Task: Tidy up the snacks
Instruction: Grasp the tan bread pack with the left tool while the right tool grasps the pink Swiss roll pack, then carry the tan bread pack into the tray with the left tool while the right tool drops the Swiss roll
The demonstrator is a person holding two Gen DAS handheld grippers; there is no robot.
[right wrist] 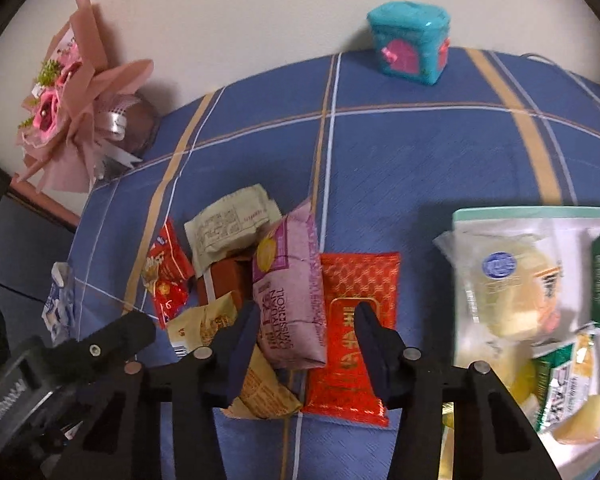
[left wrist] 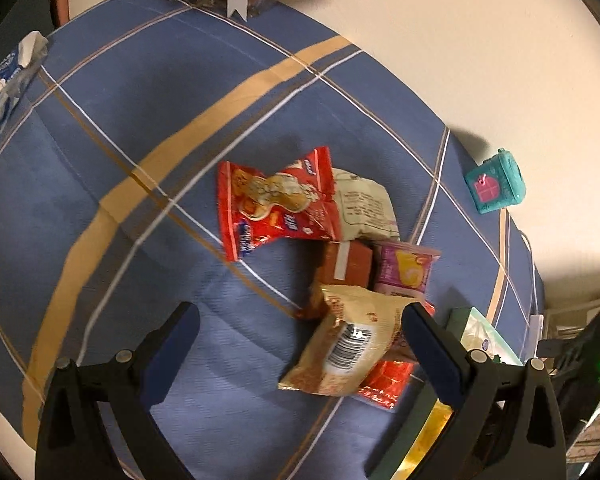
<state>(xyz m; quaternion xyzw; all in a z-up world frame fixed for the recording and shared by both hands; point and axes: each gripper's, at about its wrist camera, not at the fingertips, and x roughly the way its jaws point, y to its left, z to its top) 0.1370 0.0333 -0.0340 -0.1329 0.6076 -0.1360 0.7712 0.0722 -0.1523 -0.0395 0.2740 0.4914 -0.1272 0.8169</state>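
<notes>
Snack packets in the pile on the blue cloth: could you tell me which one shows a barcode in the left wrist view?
The cream-and-gold packet, nearest the left gripper; its white barcode label faces up, unlike the red popcorn packet.

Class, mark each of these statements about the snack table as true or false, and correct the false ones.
1. The teal cube-shaped box stands at the far edge of the blue checked tablecloth, by the wall. True.
2. A pink paper flower bouquet is at the table's far left corner. True.
3. The left claw is clamped shut on the red crinkled snack packet. False: its jaws stand wide open, and that packet lies beyond them.
4. The pink Swiss roll packet lies alone, apart from other snacks. False: it rests in the pile, against the red patterned foil packet.
</notes>
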